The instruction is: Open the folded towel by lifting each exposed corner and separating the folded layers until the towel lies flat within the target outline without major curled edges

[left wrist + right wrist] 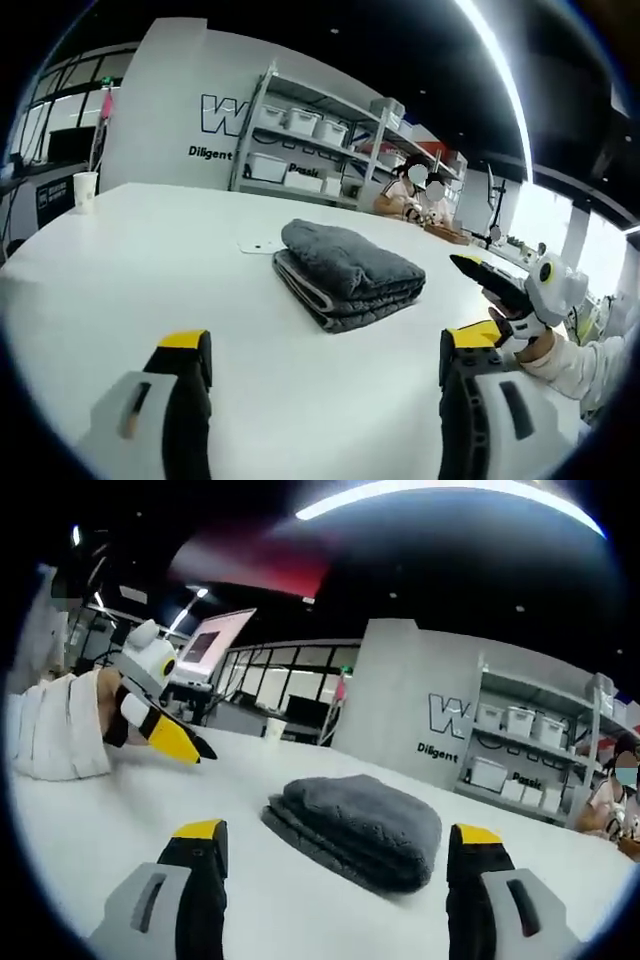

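Observation:
A dark grey towel lies folded in several layers on the white table, its stacked edges facing me in the left gripper view. My left gripper stands open a short way in front of it, nothing between its jaws. The right gripper comes into this view from the right, held by a gloved hand, beside the towel and apart from it. In the right gripper view the same towel sits just beyond my open right gripper. The left gripper shows at the left there, above the table.
A white paper cup stands near the table's far left edge. A small white card lies just behind the towel. Shelves with white bins line the back wall, and people sit at a far table.

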Motion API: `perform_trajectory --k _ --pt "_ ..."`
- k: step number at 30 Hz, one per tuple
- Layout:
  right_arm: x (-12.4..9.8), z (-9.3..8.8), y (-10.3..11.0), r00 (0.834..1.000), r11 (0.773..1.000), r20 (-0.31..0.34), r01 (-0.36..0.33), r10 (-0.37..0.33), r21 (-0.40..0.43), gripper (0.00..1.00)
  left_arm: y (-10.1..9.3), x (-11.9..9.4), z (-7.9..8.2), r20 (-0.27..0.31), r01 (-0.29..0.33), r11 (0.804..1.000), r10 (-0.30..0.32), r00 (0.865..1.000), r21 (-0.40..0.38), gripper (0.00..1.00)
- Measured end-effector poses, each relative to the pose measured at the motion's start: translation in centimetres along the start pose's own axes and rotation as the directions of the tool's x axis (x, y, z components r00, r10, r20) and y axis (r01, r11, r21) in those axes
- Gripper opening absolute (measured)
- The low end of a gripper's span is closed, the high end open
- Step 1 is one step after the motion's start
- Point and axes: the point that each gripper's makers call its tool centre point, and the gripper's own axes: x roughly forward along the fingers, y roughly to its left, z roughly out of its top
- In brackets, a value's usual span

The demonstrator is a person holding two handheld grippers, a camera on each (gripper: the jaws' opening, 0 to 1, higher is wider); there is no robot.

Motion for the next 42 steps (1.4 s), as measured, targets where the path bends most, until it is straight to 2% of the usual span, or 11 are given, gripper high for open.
perform_trajectory --k 3,10,22,28,31,34,42 --pt "0.2 0.0 0.3 1.0 0.999 -0.005 0.003 -0.003 -0.033 0.87 0.0 0.0 0.0 0.0 0.0 1.0 0.0 1.0 0.0 0.93" --pt "1.0 0.1 0.7 1.0 0.999 -0.002 -0.003 0.003 -0.042 0.77 -0.1 0.0 -0.2 -0.004 0.001 1.0 -0.001 1.0 -0.004 0.92" --pt "2.7 -0.1 1.7 0.999 0.998 -0.023 -0.035 0.033 -0.052 0.72 -0.3 0.0 0.0 -0.01 -0.001 1.0 0.002 1.0 0.021 0.92" --pt "3.6 0.4 2.0 0.999 0.997 -0.003 -0.036 0.036 -0.07 0.67 -0.4 0.0 -0.2 -0.018 -0.005 1.0 0.006 1.0 0.03 0.92" --pt "4.2 0.7 2.0 0.999 0.996 0.014 -0.035 0.036 -0.078 0.63 -0.4 0.0 -0.2 -0.019 -0.005 0.999 0.006 1.0 0.032 0.93" --pt "4.7 0.7 2.1 0.999 0.996 0.006 -0.04 0.041 -0.076 0.55 -0.4 0.0 -0.2 -0.022 -0.006 0.999 0.007 1.0 0.033 0.93" --pt "6.3 0.4 2.5 0.999 0.996 -0.005 -0.053 0.053 -0.066 0.49 -0.2 0.1 -0.3 -0.026 -0.01 0.999 0.011 1.0 0.035 0.93"
